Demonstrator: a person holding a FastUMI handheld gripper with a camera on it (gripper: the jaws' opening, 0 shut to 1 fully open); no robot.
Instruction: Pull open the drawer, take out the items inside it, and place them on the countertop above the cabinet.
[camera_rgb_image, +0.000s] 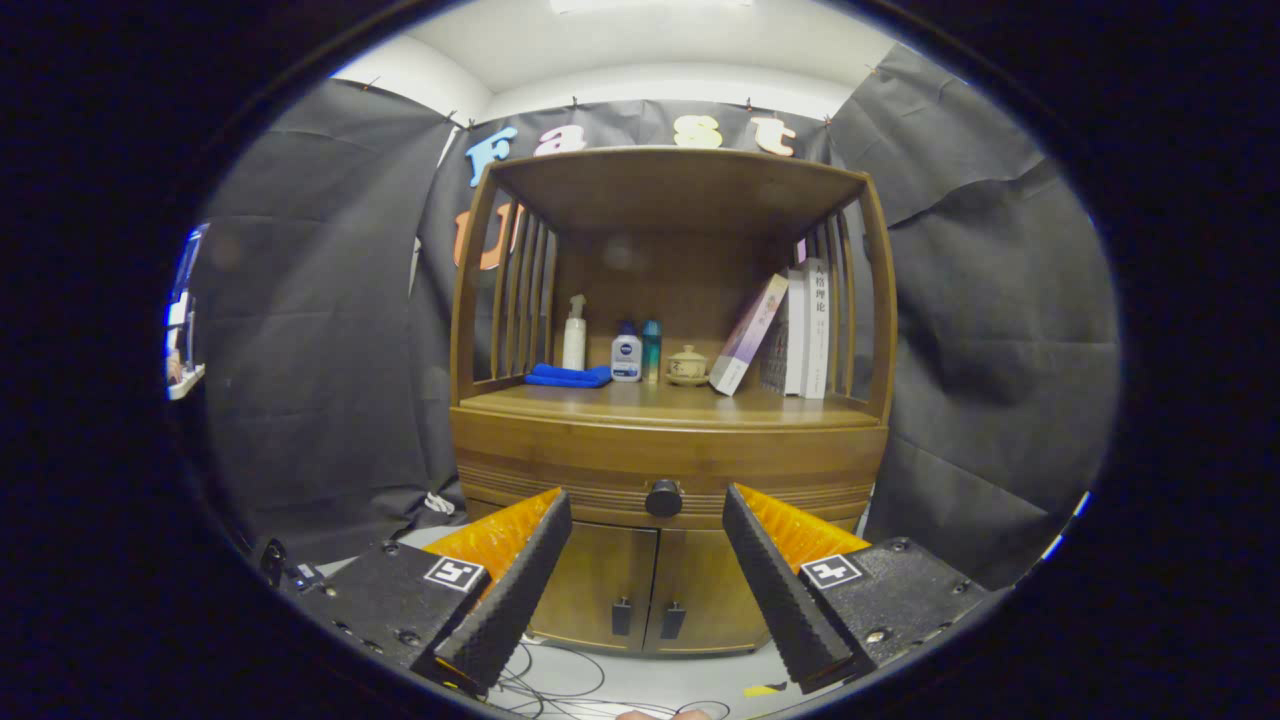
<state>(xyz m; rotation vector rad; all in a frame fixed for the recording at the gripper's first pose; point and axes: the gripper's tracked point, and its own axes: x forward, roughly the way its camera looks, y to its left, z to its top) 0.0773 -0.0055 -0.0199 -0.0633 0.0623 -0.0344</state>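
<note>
**Claw open, lined up w/ drawer knob**

Claw (647, 510) sits level, facing the cabinet (668, 560) head-on, well apart from it. Its 2 fingers (510, 590) are spread wide w/ nothing between them; they angle outward like a V. Inner faces are ribbed/sawtoothed, outer sides ridged; each finger is bolted to a flat textured mount plate w/ 1 square marker tag on top.

Drawer (668, 462) is closed: curved wood front w/ horizontal grooves along the lower edge. Its round dark knob (663, 498) shows in the gap between the fingers, beyond the tips, approx. centred. Drawer contents can't be seen.

Below the drawer, 2 wood doors (650, 585), each w/ a small dark pull near the centre seam.

Table (620, 402) above the drawer is smooth brown wood, bowed front edge, w/ slatted side rails and a flat wood roof over it. At the back of it, L to R: folded blue cloth (570, 376), white pump bottle (574, 340), short white bottle w/ blue cap (626, 358), slim teal bottle (651, 350), small lidded ceramic cup on saucer (687, 365), then books (795, 335), 1 leaning on the upright ones.

Thin cables (545, 675) loop on the pale floor in front of the cabinet. Wrinkled black cloth behind and to both sides.
</note>
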